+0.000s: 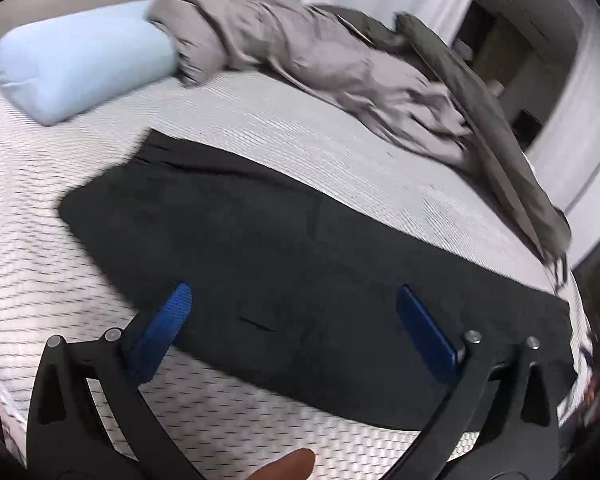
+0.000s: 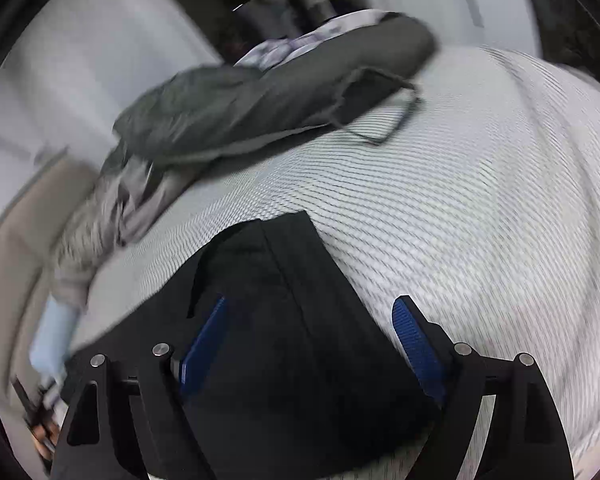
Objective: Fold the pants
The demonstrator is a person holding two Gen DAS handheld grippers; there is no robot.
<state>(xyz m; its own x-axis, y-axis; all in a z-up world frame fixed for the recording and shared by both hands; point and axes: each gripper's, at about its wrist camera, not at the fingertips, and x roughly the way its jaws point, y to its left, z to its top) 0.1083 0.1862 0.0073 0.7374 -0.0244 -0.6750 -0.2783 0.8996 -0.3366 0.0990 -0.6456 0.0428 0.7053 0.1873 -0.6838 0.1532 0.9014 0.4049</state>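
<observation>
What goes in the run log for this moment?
pants flat on mattress | left hand-held gripper open | right hand-held gripper open | nothing gripped

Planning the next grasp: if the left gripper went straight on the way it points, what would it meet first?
Probably the black pants, lying flat on the striped mattress right ahead of the open left gripper. Depth is unclear, so this is a judgement.

Black pants (image 1: pixel 268 240) flat on bed

Pants (image 1: pixel 284 248) matt black cloth; mattress (image 1: pixel 40 248) textured knit; pads (image 1: pixel 164 320) ribbed blue.
</observation>
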